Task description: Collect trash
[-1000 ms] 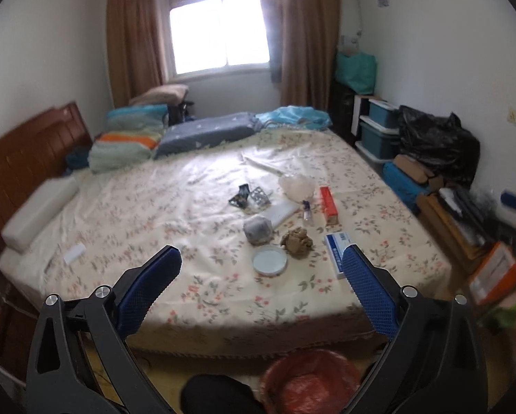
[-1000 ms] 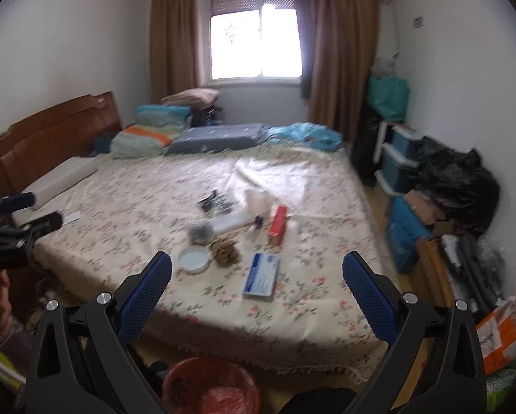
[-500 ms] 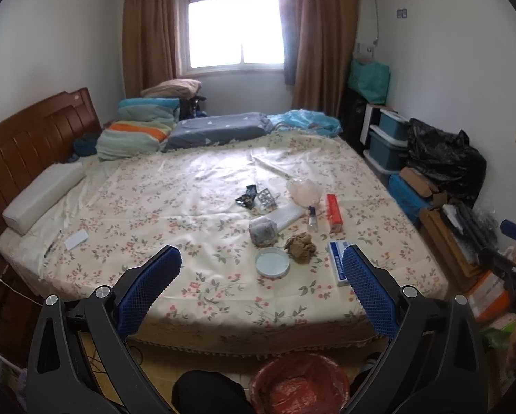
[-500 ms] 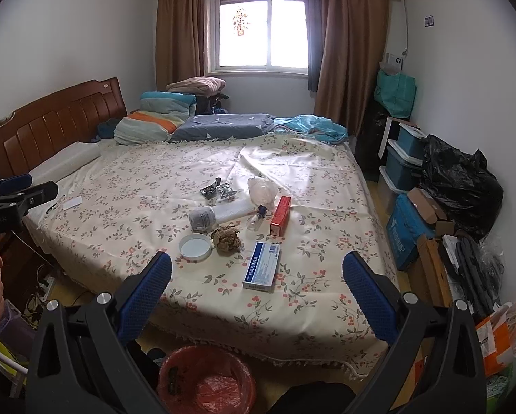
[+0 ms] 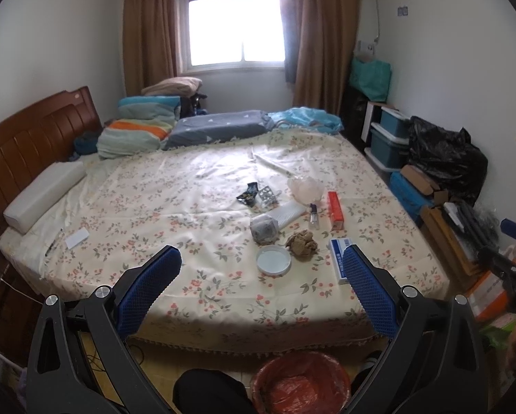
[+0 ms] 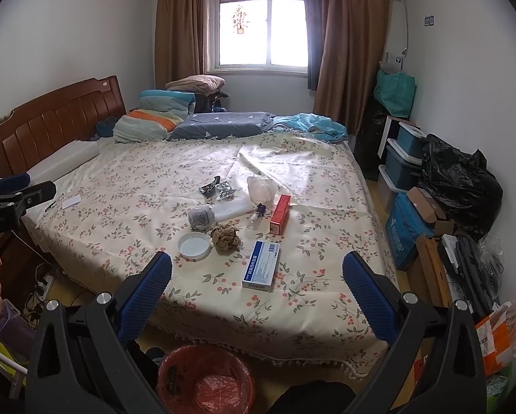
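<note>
Trash lies in a cluster on the floral bedspread [image 5: 154, 207]: a white round lid [image 5: 273, 259] [image 6: 194, 245], a crumpled brown paper ball [image 5: 302, 244] [image 6: 226, 237], a blue-white box [image 6: 261, 269], a red box [image 5: 336, 205] [image 6: 280, 214], a grey wad [image 5: 264, 229], a small bottle [image 6: 256, 218], foil wrappers [image 5: 258, 195] and a clear bag [image 6: 262, 188]. A red-lined bin [image 5: 301, 383] [image 6: 206, 379] stands on the floor at the bed's foot. My left gripper [image 5: 261, 281] and right gripper [image 6: 258, 284] are open and empty, held short of the bed.
Pillows and folded blankets [image 5: 144, 127] lie by the wooden headboard [image 6: 51, 120]. Storage boxes, cartons and a black bag [image 6: 461, 179] crowd the right wall. A white card [image 5: 77, 237] lies near the bed's left edge. Cables lie on the floor at left [image 6: 40, 286].
Both grippers have risen and tilted so the bed sits lower and more centred in view. Both stay open. Nothing on the bed has moved.
</note>
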The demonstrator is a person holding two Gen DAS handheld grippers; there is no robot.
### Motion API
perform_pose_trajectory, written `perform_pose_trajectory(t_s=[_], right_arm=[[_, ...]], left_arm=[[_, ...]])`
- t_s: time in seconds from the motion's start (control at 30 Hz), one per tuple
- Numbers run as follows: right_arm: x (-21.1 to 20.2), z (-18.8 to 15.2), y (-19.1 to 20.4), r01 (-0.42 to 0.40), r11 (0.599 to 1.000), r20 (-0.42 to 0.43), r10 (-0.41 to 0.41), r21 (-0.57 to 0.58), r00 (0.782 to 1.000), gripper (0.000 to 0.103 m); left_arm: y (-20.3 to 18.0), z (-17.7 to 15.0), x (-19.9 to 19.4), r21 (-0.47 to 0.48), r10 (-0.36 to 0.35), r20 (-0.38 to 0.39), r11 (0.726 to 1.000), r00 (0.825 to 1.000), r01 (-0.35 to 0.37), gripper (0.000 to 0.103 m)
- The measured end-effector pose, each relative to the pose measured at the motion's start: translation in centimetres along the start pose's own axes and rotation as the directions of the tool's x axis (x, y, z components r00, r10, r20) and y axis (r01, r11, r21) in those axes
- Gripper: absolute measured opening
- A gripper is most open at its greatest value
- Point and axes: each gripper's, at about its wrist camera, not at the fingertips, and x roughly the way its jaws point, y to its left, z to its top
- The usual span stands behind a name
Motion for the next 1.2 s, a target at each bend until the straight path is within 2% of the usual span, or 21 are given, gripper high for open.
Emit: perform_pose_trajectory(t_s=[0.17,0.3,0.47,0.53,0.6,0.67,0.73,0.8,0.87,0.97,1.03,1.13,1.2], right_arm=[[0.1,-0.1,0.0,0.001,1.0,0.001,-0.001,0.005,1.0,0.098],[0.1,-0.3,-0.2,0.001,1.0,0.009,-0.002,0.013,1.0,0.098],[0.2,-0.5,-0.4,-0.013,1.0,0.02,0.013,0.02,1.0,0.098],[0.0,-0.7,-0.5,-0.028,0.999,0.039,0.026,0.033,0.999,0.098],[0.0,-0.7,-0.7,-0.029,0.998,0.052,0.026,0.047,0.998,0.098],[-0.1,-0.8,-0.8,-0.022,0.998,0.076,0.018,0.058,0.997,0.098],[0.5,-1.0,-1.0,-0.025,0.998,0.065,0.022,0.059,0.998,0.098],[1.2,-1.2,-1.1,-0.055,0.997,0.037,0.053,0.058,0.998,0.098],[2.1,-1.1,-0.9,-0.059,0.998,-0.006,0.059,0.039,0.998,0.098],[4.0,-1.6,-1.1,-0.044,0.999,-0.026,0.045,0.032,0.999,0.098],[6.1,-2.1,-1.4,-0.071,0.996,-0.062,0.075,0.058,0.995,0.098],[9.7,-3.0,-1.5,-0.049,0.997,-0.1,0.055,0.057,0.994,0.098],[12.2,-3.6,-1.6,-0.045,0.997,-0.126,0.053,0.066,0.991,0.098]], left_arm=[[0.0,0.0,0.3,0.005,0.029,-0.012,1.0,1.0,-0.029,0.097],[0.1,-0.1,1.0,0.005,0.006,-0.035,1.0,0.999,-0.006,0.097],[-0.7,-0.4,0.6,0.086,-0.004,0.028,0.996,1.0,0.002,0.097],[-0.5,-0.4,0.7,0.063,-0.025,0.036,0.998,0.999,0.023,0.097],[0.2,-0.7,1.6,0.018,-0.016,0.018,1.0,1.0,0.016,0.097],[0.2,-0.9,2.8,0.055,-0.003,-0.039,0.998,0.999,0.005,0.097],[0.4,-1.3,3.6,0.084,0.011,-0.054,0.996,0.998,-0.007,0.097],[0.9,-1.5,4.3,0.053,-0.005,-0.072,0.999,0.997,0.008,0.097],[1.3,-1.7,5.4,0.024,-0.023,-0.098,0.999,0.995,0.026,0.097],[1.2,-2.4,7.9,0.045,-0.013,-0.13,0.999,0.991,0.019,0.097],[1.1,-3.3,10.3,0.026,-0.054,-0.171,0.998,0.984,0.059,0.097],[0.3,-4.6,14.4,0.044,-0.055,-0.209,0.997,0.976,0.065,0.097],[-0.2,-5.6,17.9,0.036,-0.082,-0.237,0.995,0.968,0.093,0.097]])
